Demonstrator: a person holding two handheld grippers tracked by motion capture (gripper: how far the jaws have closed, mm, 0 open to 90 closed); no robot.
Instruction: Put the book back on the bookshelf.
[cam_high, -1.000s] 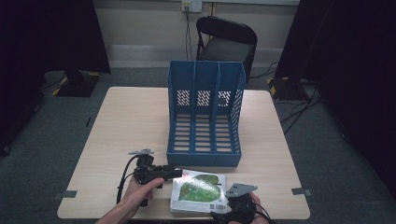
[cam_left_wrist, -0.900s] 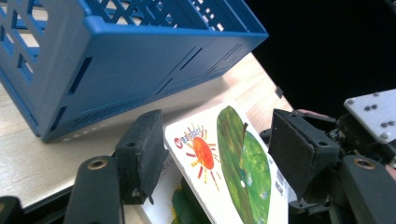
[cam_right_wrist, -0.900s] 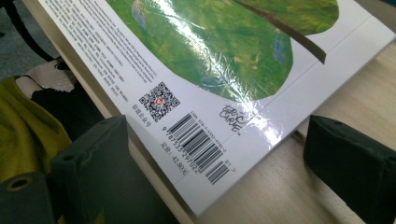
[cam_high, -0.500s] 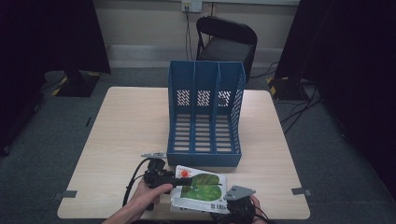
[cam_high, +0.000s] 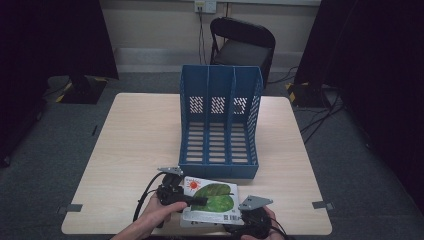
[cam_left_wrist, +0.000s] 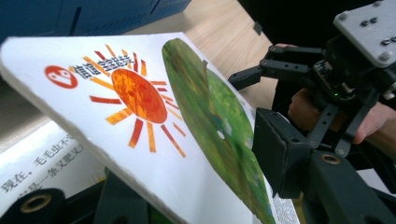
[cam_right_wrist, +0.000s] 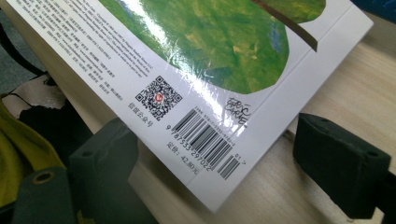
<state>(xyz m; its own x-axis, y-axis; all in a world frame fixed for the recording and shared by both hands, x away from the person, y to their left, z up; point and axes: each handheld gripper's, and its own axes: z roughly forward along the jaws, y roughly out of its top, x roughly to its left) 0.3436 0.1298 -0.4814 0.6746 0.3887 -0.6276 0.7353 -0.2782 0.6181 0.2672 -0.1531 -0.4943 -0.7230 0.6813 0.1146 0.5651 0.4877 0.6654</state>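
Board picture book (cam_high: 210, 202), lower centre: stiff, glossy, likely slippery, modest weight; left gripper (cam_high: 192, 201) has just been closing, pinching its lifted cover edge, right gripper (cam_right_wrist: 205, 163) gaping around barcode corner, untouching.

Wood-top table (cam_high: 135, 150) — blue 3-slot file rack (cam_high: 220, 125) mid-back, picture book (cam_high: 212, 202) at front edge.

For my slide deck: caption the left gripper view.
Left gripper closing on the raised cover of a picture book with an orange sun, right gripper waiting open beyond.
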